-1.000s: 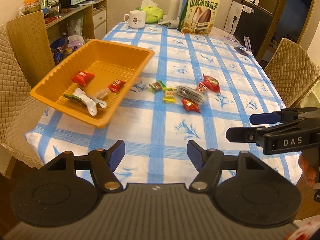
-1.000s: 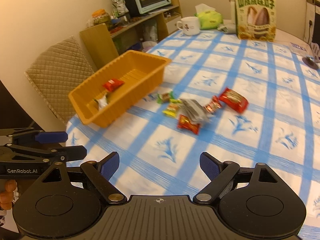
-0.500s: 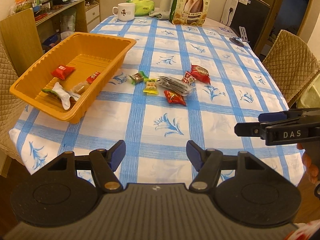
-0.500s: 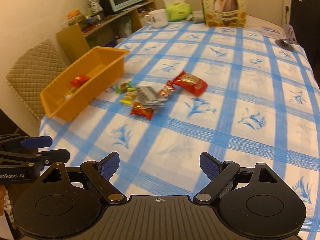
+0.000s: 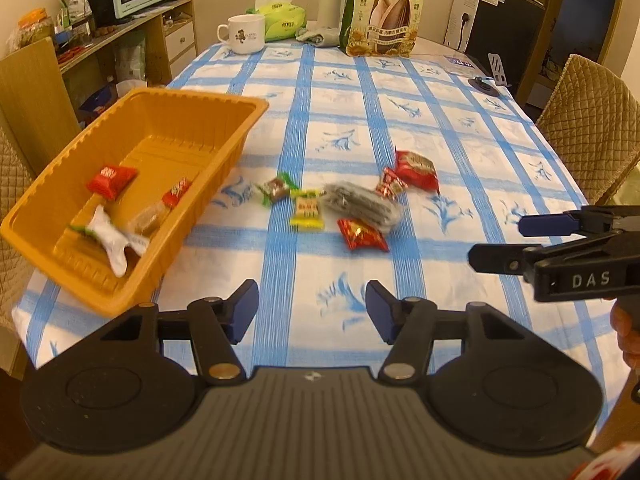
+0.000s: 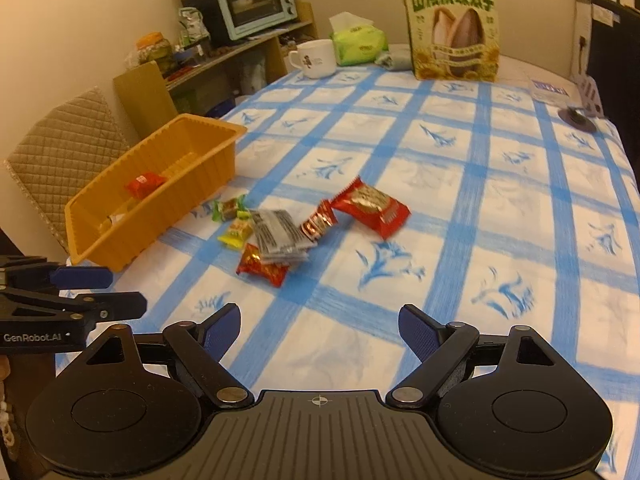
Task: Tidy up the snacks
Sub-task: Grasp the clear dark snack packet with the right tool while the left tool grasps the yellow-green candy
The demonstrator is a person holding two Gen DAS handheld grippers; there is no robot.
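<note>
Six loose snacks point(image 5: 352, 204) mid-bench, right of orange tray point(image 5: 224, 100) | left view: left tool point(image 5: 312, 304) released, jaws just been narrowing, nothing between | right view: right tool point(image 6: 320, 330) released wide, empty; snacks point(image 6: 280, 232) far-left of it

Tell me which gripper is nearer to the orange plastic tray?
Left. The left gripper hovers just off the near corner of the orange plastic tray. The right gripper is farther away, on the other side of the left one.
</note>
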